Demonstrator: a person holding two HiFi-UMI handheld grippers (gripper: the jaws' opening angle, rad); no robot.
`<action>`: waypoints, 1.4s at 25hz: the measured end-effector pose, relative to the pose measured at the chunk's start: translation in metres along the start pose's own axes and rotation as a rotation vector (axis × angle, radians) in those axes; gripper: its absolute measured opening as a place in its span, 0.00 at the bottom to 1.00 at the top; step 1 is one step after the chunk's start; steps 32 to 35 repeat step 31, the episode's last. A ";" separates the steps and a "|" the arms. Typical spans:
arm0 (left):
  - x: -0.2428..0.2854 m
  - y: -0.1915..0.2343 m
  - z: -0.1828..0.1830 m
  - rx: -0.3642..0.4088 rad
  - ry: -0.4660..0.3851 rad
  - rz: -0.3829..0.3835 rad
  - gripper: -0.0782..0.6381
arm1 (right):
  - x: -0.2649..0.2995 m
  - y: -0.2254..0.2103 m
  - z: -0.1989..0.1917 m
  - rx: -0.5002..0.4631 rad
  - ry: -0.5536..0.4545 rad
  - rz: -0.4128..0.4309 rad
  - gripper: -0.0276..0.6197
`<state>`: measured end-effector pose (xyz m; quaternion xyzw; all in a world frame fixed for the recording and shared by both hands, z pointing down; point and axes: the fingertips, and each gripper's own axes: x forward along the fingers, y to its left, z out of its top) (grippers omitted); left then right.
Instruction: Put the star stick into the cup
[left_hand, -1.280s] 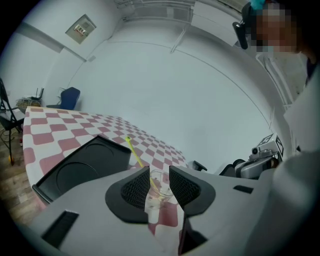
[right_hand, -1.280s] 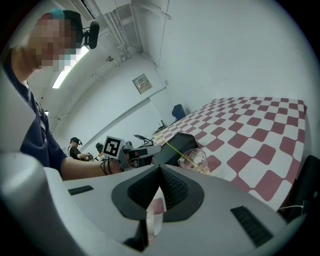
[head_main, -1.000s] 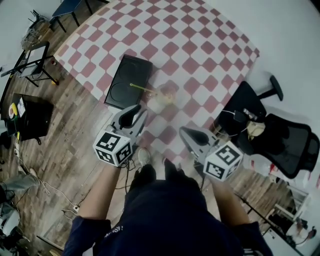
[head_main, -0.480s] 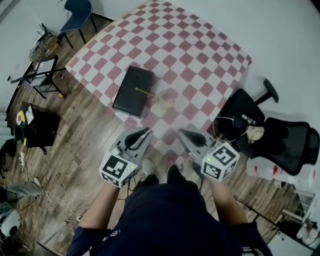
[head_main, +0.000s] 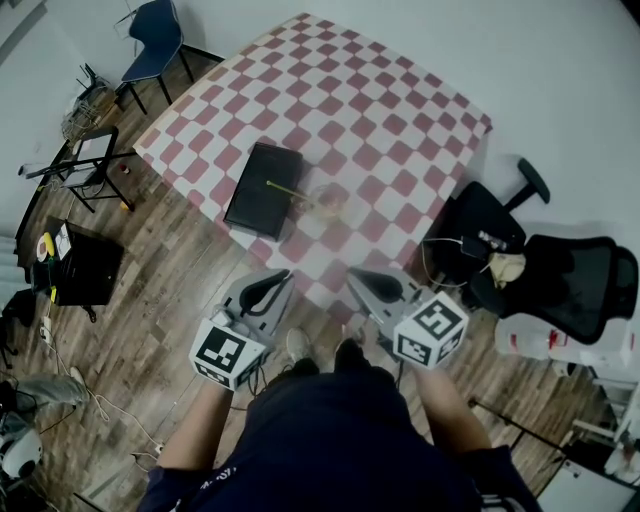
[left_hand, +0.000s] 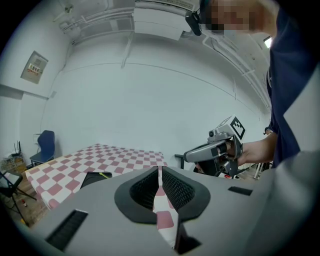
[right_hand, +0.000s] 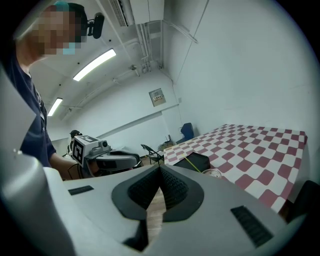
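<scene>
Your left hand-held gripper (head_main: 283, 277), just closed, and right hand-held gripper (head_main: 356, 272) are pressed together, empty. The star stick (head_main: 284, 187) leaning from the cup (head_main: 329, 201) may tip it.

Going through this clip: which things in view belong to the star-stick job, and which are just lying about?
Job:
- star stick
- clear cup
- checkered table they sit on

Lying about:
- black tray beside the cup
- blue chair
- black office chair
- black box on the floor
</scene>
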<state>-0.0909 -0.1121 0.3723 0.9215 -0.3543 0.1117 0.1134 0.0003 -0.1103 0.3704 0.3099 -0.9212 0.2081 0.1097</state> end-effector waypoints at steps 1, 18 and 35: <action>0.000 -0.001 0.001 0.004 -0.001 0.001 0.18 | -0.001 0.001 0.000 -0.004 -0.002 0.002 0.05; 0.016 -0.009 0.008 0.015 0.003 0.002 0.17 | -0.009 -0.008 0.002 -0.032 0.005 0.022 0.05; 0.034 -0.007 0.009 -0.003 -0.015 0.019 0.17 | -0.009 -0.022 -0.003 -0.041 0.038 0.040 0.05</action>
